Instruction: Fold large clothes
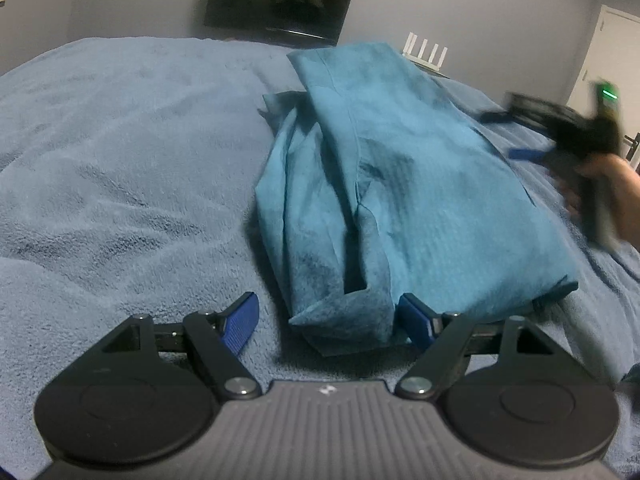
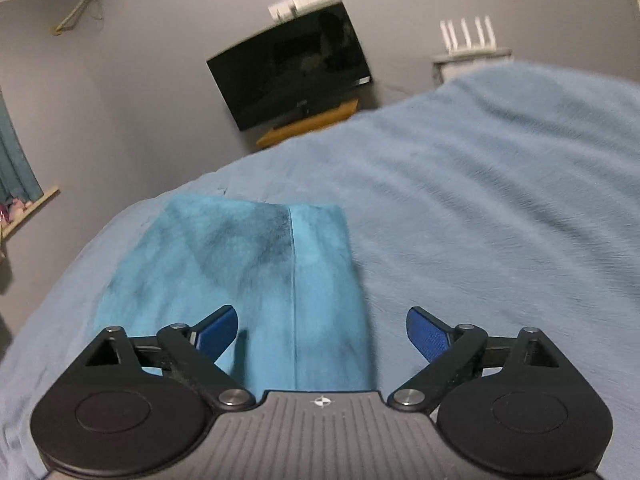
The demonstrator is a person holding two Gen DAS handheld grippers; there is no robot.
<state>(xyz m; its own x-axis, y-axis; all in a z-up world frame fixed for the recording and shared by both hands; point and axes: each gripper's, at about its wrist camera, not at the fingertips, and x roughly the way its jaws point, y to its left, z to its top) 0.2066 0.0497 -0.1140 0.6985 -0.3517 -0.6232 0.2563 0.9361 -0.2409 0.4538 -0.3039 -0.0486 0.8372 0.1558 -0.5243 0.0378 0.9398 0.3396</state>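
While a pale blue blanket covered the bed, the left tool hovered low at the near end of a folded teal garment. Its blue pads stood apart, one on each side of a loose corner, pressing nothing. The garment lay in a long bundle across the bed's middle. At right, the right tool, held in a hand, was released with jaws wide, above the garment's edge.
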